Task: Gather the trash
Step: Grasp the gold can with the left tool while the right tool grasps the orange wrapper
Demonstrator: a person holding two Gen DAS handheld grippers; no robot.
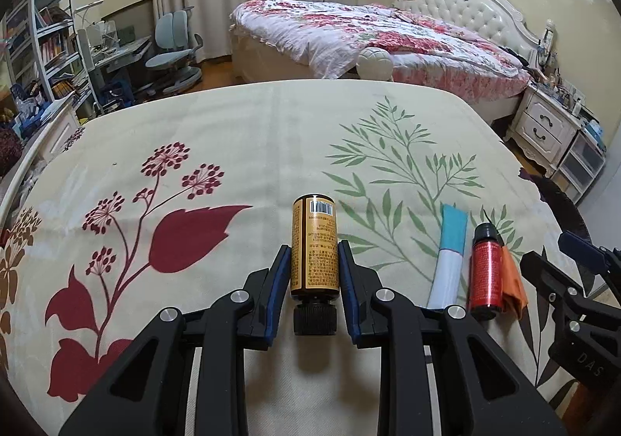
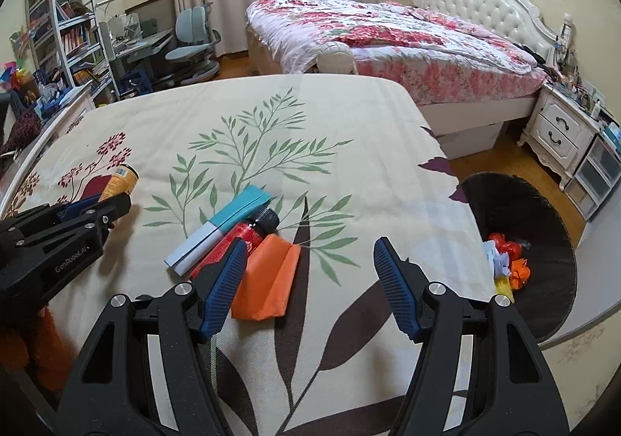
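My left gripper (image 1: pixel 314 253) is shut on an amber bottle (image 1: pixel 314 242) with a black cap, which lies along the fingers over the floral bedcover (image 1: pixel 233 133). In the right wrist view the left gripper (image 2: pixel 97 203) and the bottle (image 2: pixel 122 179) show at the left. My right gripper (image 2: pixel 310 253) is open and empty above the cover, its left finger (image 2: pixel 227 280) beside a folded orange paper (image 2: pixel 268 280). A red bottle (image 2: pixel 240 238) and a teal-and-white box (image 2: pixel 217 230) lie next to the paper; both also show in the left wrist view, the red bottle (image 1: pixel 483 273) beside the box (image 1: pixel 450 257).
A dark bin (image 2: pixel 543 226) holding crumpled coloured trash stands on the floor off the cover's right edge. Beyond are a bed with a pink floral quilt (image 2: pixel 388 32), a white nightstand (image 2: pixel 562 133), a desk chair (image 2: pixel 194 40) and bookshelves (image 2: pixel 66 16).
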